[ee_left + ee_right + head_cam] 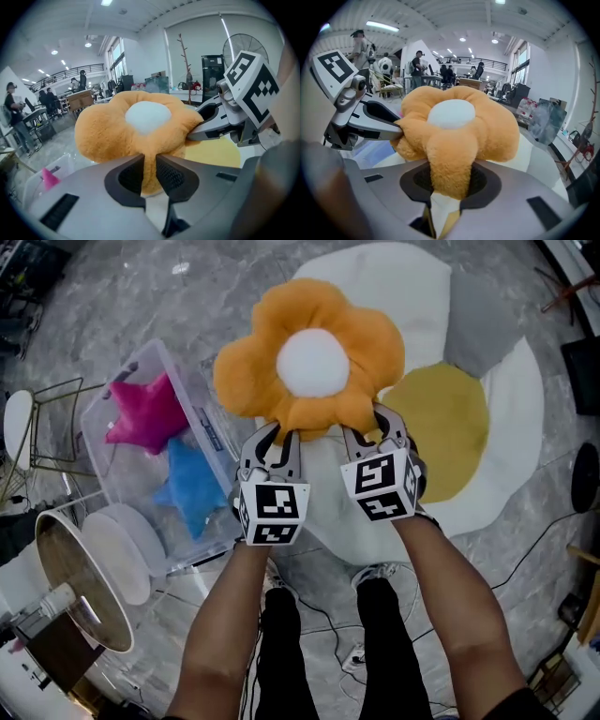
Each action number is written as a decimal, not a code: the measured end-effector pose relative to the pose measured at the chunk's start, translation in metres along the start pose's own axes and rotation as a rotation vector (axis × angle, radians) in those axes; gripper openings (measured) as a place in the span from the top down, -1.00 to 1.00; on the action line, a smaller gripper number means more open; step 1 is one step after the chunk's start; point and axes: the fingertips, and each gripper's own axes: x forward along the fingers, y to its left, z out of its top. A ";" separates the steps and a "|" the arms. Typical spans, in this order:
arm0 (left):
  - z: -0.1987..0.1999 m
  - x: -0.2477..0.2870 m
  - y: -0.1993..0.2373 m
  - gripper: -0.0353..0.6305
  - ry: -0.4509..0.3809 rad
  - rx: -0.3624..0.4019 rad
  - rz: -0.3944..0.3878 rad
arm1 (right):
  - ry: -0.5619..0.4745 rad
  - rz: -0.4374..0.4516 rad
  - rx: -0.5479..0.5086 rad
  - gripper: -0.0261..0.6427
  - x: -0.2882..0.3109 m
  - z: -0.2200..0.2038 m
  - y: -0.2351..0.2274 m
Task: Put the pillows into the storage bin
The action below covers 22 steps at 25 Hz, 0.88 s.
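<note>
The orange flower pillow (pixel 309 357), with its white round centre, is held up in the air by its near edge, above a big white floor mat (pixel 394 277) shaped like a fried egg with a yellow yolk (pixel 450 427). Both tongs have it. The left gripper (pixel 277 439) is clamped on a thin fold of a near petal, its jaws almost together with only the plush between them (its own view shows the pinch plainly). The right gripper (pixel 375 424) grips a thicker wad of the next petal to the right, so its jaws stand a little wider but are just as firmly on the fabric. The two grippers sit close side by side, and the rest of the pillow fans out beyond them on the far side.

The clear storage bin (pixel 150 351) lies on the floor to the left and somewhat nearer. Its top is open, and a pink star pillow (pixel 145 413) and a blue star pillow (pixel 192 486) are already inside.

The step in hand looks like the carry: the pillow is picked up but not yet over the bin. The next move calls for swinging both hands left together, keeping the spacing so neither pinch tears loose. The pillow then has to be centred over the opening, lowered past the rim onto the stars, and released by both jaws at once.
</note>
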 end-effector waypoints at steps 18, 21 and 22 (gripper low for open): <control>-0.185 -0.171 0.217 0.66 0.090 -0.211 0.212 | 0.000 0.271 -0.224 0.52 0.074 0.115 0.308; -0.221 -0.197 0.241 0.66 0.109 -0.254 0.244 | 0.009 0.320 -0.258 0.51 0.083 0.120 0.359; -0.233 -0.205 0.248 0.66 0.117 -0.266 0.252 | 0.012 0.333 -0.266 0.51 0.086 0.121 0.374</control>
